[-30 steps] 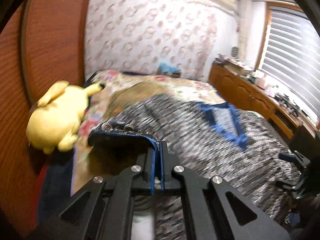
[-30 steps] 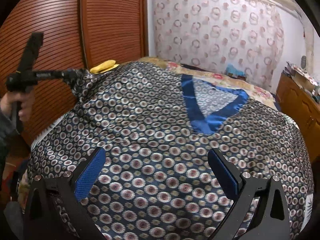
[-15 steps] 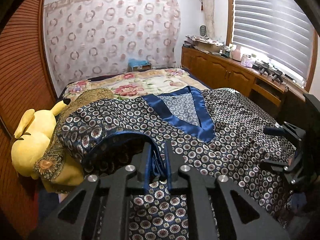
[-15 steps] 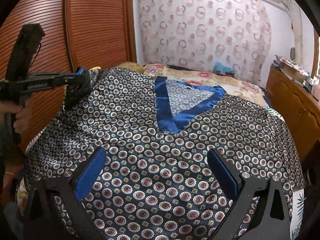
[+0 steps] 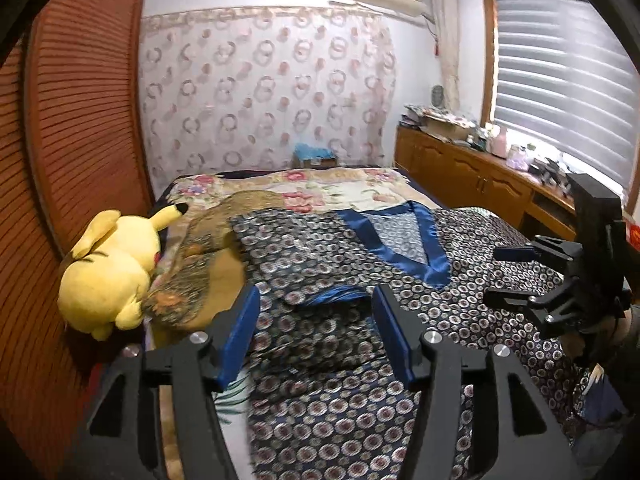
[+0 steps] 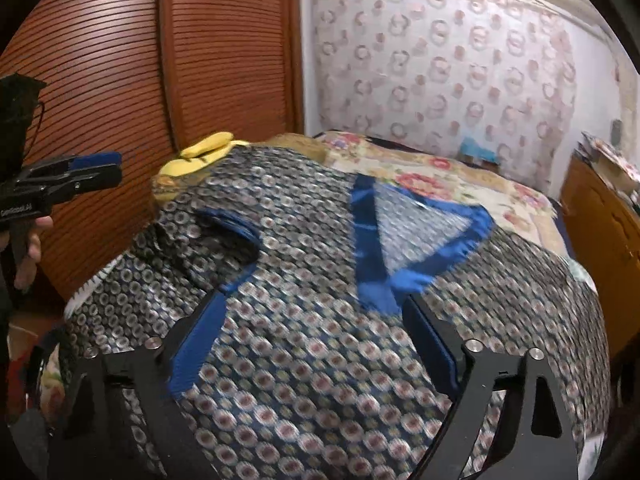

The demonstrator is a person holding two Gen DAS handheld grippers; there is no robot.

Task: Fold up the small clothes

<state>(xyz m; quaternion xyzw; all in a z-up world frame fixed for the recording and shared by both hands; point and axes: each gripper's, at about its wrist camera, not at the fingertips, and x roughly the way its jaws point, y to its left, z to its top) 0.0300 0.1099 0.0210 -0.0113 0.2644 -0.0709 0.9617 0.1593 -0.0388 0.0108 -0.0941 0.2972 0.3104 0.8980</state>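
Observation:
A dark blue circle-print top (image 5: 460, 312) with a blue V-neck (image 5: 400, 236) lies spread on the bed. Its left sleeve (image 5: 320, 264) is folded in over the body. My left gripper (image 5: 316, 296) hovers just behind that sleeve. Its jaws are opening, and the pads touch no cloth. In the right wrist view the top (image 6: 320, 360) fills the frame and the folded sleeve (image 6: 224, 240) lies at the left. My right gripper (image 6: 314, 300) hangs above the front of the top. Its jaws are wide but closing, with nothing between the pads. The left gripper (image 6: 118, 168) shows at the far left.
A yellow plush toy (image 5: 108, 272) and a brown-gold cloth (image 5: 200, 264) lie at the bed's left edge, against a slatted wooden wardrobe (image 5: 80, 120). A floral bedspread (image 5: 320, 188) covers the far end. A cluttered wooden cabinet (image 5: 472, 176) runs under the window on the right.
My left gripper has opened and let go of the sleeve, which now lies folded on the top. It has drawn back and up. The right gripper's jaws have narrowed a little.

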